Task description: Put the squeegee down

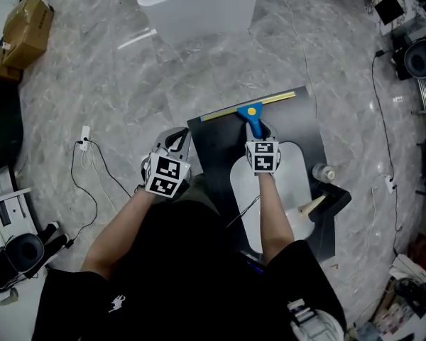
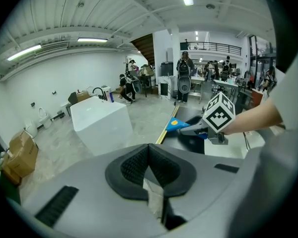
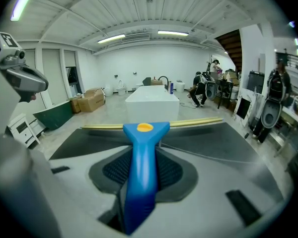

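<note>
The squeegee (image 1: 250, 111) has a blue handle with a yellow dot and a long yellow blade. My right gripper (image 1: 256, 133) is shut on that handle, and the blade runs along the far edge of the dark table (image 1: 216, 148). I cannot tell whether the blade touches the surface. In the right gripper view the handle (image 3: 139, 152) sticks straight out between the pads of the right gripper (image 3: 139, 178). My left gripper (image 1: 176, 142) hangs left of the table with its jaws together and nothing in them. From the left gripper (image 2: 149, 156) I see the squeegee (image 2: 180, 124) off to the right.
A white oval slab (image 1: 292, 172) lies on the table under my right arm, with a small bottle (image 1: 325, 172) beside it. A white tub (image 1: 199, 2) stands beyond the table on the marble floor. A cardboard box (image 1: 27, 30) and cables (image 1: 85, 155) lie to the left.
</note>
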A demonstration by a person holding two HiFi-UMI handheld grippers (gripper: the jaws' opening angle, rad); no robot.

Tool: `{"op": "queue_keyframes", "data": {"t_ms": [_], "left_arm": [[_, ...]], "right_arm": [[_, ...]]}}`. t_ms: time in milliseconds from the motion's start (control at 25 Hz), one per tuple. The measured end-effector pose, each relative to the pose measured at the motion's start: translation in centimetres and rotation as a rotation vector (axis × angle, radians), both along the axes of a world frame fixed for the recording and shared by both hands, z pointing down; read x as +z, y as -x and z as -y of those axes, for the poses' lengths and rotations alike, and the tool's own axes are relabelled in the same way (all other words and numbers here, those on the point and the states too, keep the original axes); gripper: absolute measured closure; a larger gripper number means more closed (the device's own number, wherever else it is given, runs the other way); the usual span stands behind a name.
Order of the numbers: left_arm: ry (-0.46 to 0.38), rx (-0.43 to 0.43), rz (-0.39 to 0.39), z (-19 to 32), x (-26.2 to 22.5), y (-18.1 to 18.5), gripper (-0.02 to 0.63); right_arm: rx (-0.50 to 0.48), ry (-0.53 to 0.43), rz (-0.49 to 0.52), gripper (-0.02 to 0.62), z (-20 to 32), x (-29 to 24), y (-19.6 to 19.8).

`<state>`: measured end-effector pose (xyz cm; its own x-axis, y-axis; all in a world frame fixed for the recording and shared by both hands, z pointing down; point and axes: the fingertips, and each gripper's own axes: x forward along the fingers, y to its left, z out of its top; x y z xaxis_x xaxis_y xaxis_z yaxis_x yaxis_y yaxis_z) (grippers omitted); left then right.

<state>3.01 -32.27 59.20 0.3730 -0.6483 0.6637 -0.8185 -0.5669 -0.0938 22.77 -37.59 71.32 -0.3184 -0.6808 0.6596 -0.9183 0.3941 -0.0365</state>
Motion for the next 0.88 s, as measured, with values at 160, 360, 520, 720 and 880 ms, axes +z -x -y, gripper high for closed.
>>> {"op": "queue_keyframes", "data": {"t_ms": [160,360,520,720,880], "left_arm": [[0.000,-0.009,-0.002,0.5,0.1,0.2,0.603],[0.000,-0.012,-0.006,1.0,0.1,0.2,0.603],[0.004,-0.012,-0.009,1.3,0.1,0.2,0.603],[0.000,-0.011,-0.014,1.7,0.1,0.0,0.603],[-0.001,-0.011,-0.016,1.8,0.2,0.1,0.603]], "right_arm": [[0.005,0.027,-0.008,0.465,0.2,0.3,-0.1],[-0.020,0.040,-0.041,0.465,0.1,0.4,0.2],[-0.019,0.048,-0.033,0.465,0.2,0.5,0.4],[-0.018,0.054,-0.036,0.465,0.5,0.6,0.6],[-0.020,0.073,-0.050,0.463,0.6,1.0,0.6]]}}
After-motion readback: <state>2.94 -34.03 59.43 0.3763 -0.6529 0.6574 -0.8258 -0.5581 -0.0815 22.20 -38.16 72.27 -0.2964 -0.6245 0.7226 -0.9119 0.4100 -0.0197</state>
